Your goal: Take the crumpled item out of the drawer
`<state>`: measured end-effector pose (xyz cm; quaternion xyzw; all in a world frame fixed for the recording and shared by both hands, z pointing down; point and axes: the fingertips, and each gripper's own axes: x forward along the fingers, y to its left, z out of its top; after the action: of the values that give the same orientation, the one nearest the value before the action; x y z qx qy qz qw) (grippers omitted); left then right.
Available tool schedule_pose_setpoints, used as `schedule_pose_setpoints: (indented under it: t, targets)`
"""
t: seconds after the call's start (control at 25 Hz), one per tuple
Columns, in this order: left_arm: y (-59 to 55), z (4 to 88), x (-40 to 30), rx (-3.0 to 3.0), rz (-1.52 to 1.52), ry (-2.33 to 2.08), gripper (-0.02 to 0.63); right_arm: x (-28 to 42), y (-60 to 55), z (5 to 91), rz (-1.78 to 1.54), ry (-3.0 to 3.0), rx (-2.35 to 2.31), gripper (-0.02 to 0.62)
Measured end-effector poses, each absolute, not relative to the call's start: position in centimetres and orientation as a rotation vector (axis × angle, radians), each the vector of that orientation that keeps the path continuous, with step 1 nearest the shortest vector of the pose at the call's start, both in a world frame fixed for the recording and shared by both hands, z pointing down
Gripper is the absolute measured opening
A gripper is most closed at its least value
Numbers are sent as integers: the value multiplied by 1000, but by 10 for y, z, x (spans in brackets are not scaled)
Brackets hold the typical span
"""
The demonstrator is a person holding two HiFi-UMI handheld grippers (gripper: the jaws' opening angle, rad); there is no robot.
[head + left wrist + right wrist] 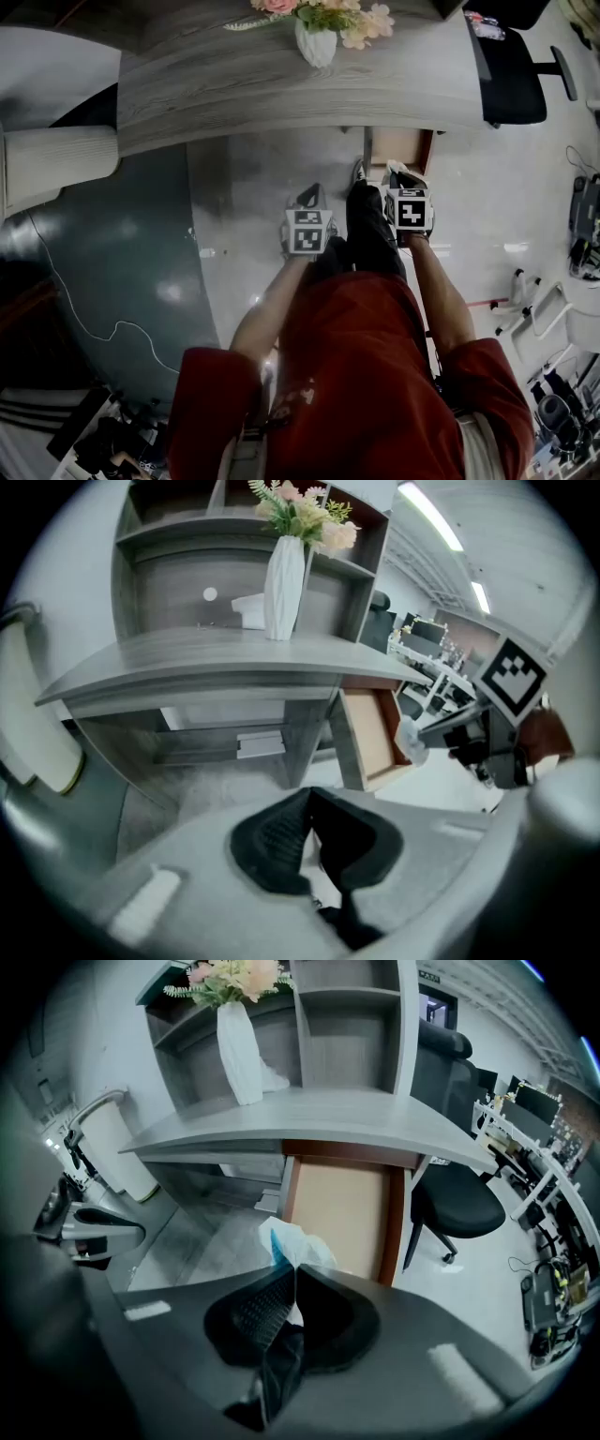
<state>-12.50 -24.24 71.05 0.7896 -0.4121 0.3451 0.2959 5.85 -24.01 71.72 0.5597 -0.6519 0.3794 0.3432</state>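
- Fingers (246, 1309) of the right gripper (289, 1271) are pressed together on the crumpled item (292, 1241). A white and blue wad of it protrudes beyond the fingertips.
- Crumpled item location: outside the drawer (342, 1199), held in the air just in front of its open end, above the floor (211, 1237).
- Drawer state: pulled out from under the desk (309, 1115). Its tan bottom panel is exposed between reddish-brown side walls.
- Left gripper (309, 797): the fingertips meet at their ends, with nothing clamped between them. This gripper is held to the left of the right gripper, well apart from the drawer.
- Left gripper view: the right gripper appears side-on, with the wad at its jaw tips, near the drawer's front corner.
- Desk top: a white vase (239, 1054) with flowers stands upright.
- Black office chair (459, 1204): positioned to the right of the drawer.
- Head view: both grippers sit side by side below the desk edge, on red-sleeved arms.
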Motion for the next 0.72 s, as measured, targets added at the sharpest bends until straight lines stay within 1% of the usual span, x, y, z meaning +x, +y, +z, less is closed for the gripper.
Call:
schedule_pose_setpoints:
  t: [0.36, 0.72]
  targets:
    - [-199, 724, -165, 2005, 950, -1082, -3, 35, -203, 688, 955, -1716, 1466, 9]
    - [-174, 712, -192, 1963, 930, -1088, -3, 10, -176, 649, 902, -1791, 1465, 9]
